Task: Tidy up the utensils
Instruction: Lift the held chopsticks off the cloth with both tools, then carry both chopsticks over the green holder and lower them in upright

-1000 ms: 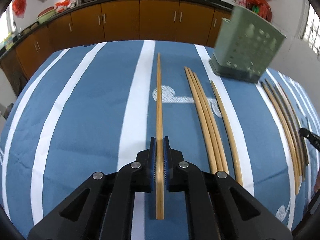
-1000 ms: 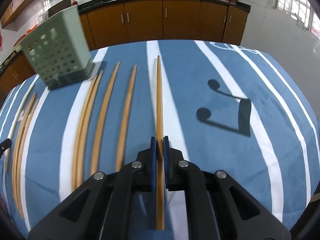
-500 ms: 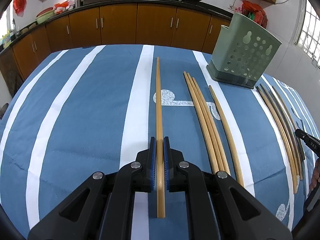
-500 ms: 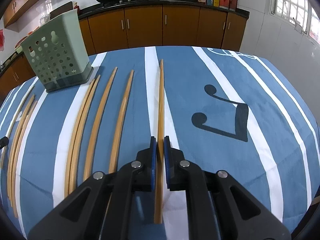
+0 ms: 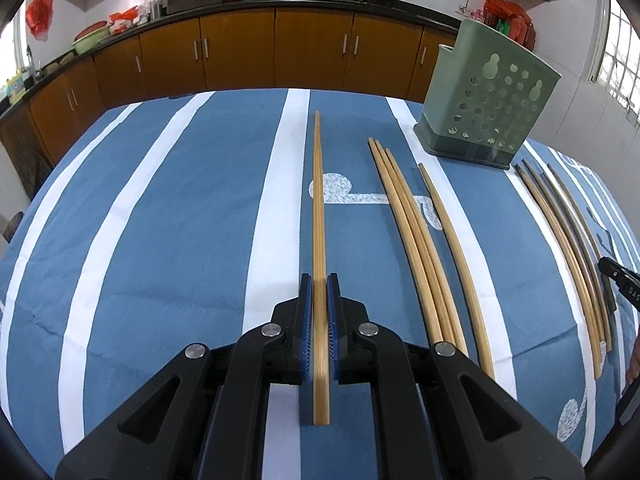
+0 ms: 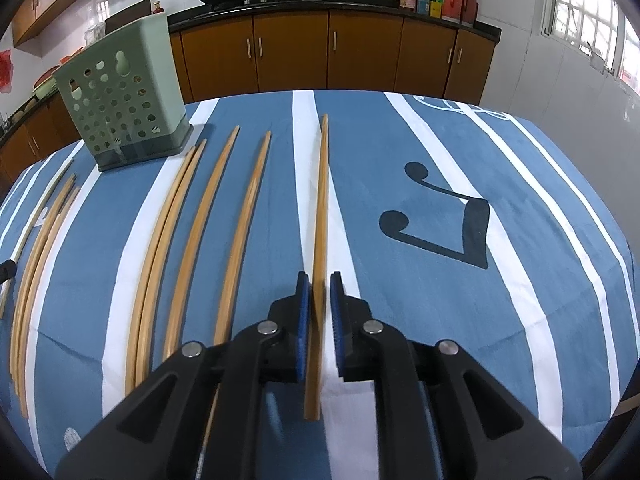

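Above the blue tablecloth [image 5: 160, 240], left gripper [image 5: 319, 312] and right gripper [image 6: 319, 312] each clamp a chopstick [image 5: 319, 208] — one apiece.

My table [image 5: 168, 216] wears a blue cloth [image 6: 520, 264] with white stripes and music-note prints. A green perforated holder [image 5: 486, 98] stands at upper right of my left view. Loose bamboo chopsticks [image 5: 416, 236] lie lengthwise at centre right; darker ones [image 5: 576, 232], possibly metal, lie near the right edge.

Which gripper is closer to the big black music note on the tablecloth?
Right. The right gripper, shut on a chopstick, is just left of the music note. The left gripper is far off, beyond the loose chopsticks.
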`<state>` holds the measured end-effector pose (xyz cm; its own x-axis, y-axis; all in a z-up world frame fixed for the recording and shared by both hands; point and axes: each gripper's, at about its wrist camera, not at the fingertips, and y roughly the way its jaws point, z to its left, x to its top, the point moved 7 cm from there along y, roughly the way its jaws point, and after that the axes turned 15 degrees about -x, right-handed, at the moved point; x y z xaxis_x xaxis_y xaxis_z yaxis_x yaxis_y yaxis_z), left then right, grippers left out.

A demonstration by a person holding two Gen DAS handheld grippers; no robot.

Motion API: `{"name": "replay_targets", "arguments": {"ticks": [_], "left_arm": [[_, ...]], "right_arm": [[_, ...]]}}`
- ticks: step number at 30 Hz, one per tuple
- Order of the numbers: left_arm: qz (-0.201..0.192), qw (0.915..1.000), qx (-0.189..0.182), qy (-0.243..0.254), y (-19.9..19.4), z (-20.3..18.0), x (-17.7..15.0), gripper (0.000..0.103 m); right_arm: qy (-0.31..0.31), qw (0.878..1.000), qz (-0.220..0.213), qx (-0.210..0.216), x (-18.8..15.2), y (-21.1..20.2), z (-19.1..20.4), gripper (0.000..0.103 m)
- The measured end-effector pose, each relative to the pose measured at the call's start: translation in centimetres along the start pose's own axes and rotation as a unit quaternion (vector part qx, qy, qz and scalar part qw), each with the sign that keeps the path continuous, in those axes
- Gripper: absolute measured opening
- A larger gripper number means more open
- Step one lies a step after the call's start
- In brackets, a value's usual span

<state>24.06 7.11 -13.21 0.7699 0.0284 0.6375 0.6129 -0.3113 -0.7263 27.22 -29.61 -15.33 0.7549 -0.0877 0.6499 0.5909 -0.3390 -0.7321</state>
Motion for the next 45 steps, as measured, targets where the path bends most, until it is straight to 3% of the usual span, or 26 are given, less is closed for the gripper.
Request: {"name": "replay_targets", "arguments": {"ticks": [11, 29, 45], "left_arm": [[0.011, 0.9999, 0.005, 0.006, -0.9, -0.2, -0.7, 0.007], [-0.078, 0.9968, -0.01, 0.015, -7.6, -1.4, 2.6, 0.007], [-0.159, 0.9868, -0.013, 0.028, -12.3, -2.8, 7.3, 0.007]], "right_arm": [[0.019, 1.0, -0.018, 0.017, 0.2, -1.9, -1.0, 0.008], [0.058, 0.992, -0.104, 0.042, 3.1, -8.7, -3.8, 0.008], [0.083, 0.977, -0.191, 0.046, 7.6, -13.5, -5.0, 0.008]]}}
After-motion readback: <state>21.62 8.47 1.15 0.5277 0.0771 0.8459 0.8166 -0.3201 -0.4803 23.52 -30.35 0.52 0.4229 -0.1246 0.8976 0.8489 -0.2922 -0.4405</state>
